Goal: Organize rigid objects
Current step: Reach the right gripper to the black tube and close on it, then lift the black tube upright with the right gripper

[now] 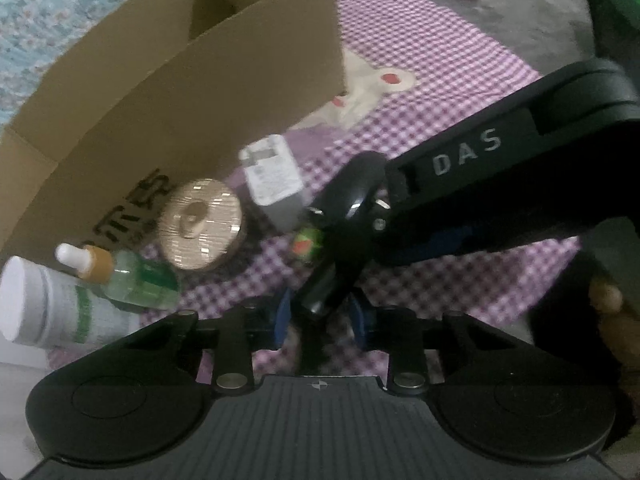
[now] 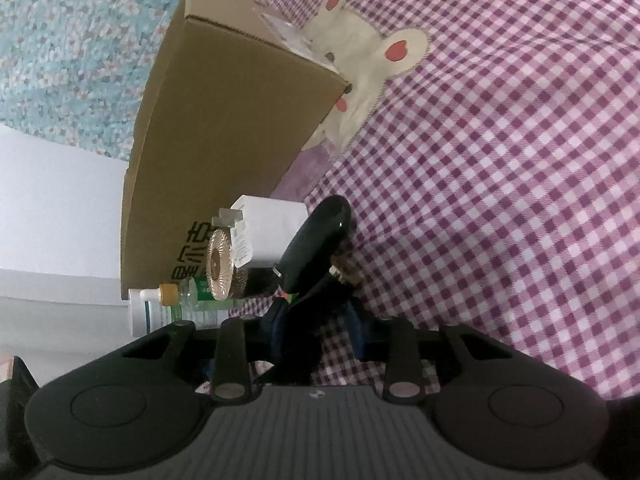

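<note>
Okay, left gripper point(image 1: 318, 316) is clamped on the black handled object point(image 1: 361, 184) at lower centre beside the white charger point(image 1: 272, 180), right gripper point(image 2: 318, 320) sits narrowed around it, contact unclear, so we confirm one firm grip before lifting toward the cardboard box point(image 1: 240, 92) upper left.

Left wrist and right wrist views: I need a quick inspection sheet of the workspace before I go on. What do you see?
Surface: checked cloth with a rabbit patch.
Job's things: open cardboard box; beside it a white adapter, gold round case, dropper bottle, white tube and black object.
Clutter: small red-green item, too blurred to identify.
Grippers: left gripper closed on the black object; right gripper astride it, contact unclear.
Cables: nothing seen.
Surroundings: floral fabric behind the box.
</note>
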Available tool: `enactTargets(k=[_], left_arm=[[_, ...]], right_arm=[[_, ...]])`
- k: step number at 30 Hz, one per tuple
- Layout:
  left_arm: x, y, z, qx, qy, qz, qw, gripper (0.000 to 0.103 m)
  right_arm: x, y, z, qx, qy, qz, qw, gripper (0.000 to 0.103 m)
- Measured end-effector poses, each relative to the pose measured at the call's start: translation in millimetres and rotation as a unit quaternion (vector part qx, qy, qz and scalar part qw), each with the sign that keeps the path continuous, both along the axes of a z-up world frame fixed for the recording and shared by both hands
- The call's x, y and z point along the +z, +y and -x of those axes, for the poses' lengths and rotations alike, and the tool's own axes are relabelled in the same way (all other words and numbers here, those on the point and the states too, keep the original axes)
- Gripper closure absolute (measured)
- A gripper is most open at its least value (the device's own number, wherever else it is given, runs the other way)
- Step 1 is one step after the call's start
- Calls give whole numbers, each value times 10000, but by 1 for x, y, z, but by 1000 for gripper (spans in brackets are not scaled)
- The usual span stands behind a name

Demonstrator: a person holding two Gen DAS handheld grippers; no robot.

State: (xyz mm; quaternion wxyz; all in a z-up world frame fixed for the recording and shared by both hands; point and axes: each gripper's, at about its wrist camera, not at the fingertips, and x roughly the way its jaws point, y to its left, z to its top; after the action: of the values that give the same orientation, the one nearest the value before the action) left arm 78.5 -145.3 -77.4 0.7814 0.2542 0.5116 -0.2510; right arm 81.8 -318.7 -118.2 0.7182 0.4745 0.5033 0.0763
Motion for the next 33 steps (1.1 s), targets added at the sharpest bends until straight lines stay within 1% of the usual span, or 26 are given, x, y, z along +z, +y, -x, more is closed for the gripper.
enactTargets(k=[2, 3, 7, 12, 16, 18, 19, 20, 28, 33], left_arm=[[1, -3, 1, -11, 220, 157, 9996, 76], [1, -5, 2, -24, 267, 184, 9995, 75], [-2, -13, 4, -55, 68, -22, 10000, 73], [-9, -15, -2, -82, 170, -148, 9997, 72], [-8, -13, -6, -23, 198, -50, 9998, 73], [-7, -13, -4, -46, 170, -27, 9998, 81], [-7, -14, -3, -58, 149, -31, 9999, 81], [-7, -14, -2, -66, 124, -33, 9999, 81], [2, -9, 6, -1, 16, 166, 9999, 82], [17, -3, 14, 7, -176, 336, 9993, 82]], right_arm=[[0, -3, 2, -8, 9, 12, 10000, 69], [0, -4, 4, -12, 13, 4, 10000, 69], [-3, -10, 8, -35, -2, -52, 10000, 69], [1, -4, 5, 31, -37, 73, 10000, 69], [5, 2, 1, 113, -93, 238, 9996, 71], [6, 5, -1, 172, -138, 341, 9992, 76], [6, 6, -1, 198, -142, 385, 9990, 79], [6, 7, -1, 213, -140, 423, 9988, 80], [17, 17, 2, 345, -297, 675, 9967, 81], [36, 29, 7, 492, -492, 935, 9932, 83]])
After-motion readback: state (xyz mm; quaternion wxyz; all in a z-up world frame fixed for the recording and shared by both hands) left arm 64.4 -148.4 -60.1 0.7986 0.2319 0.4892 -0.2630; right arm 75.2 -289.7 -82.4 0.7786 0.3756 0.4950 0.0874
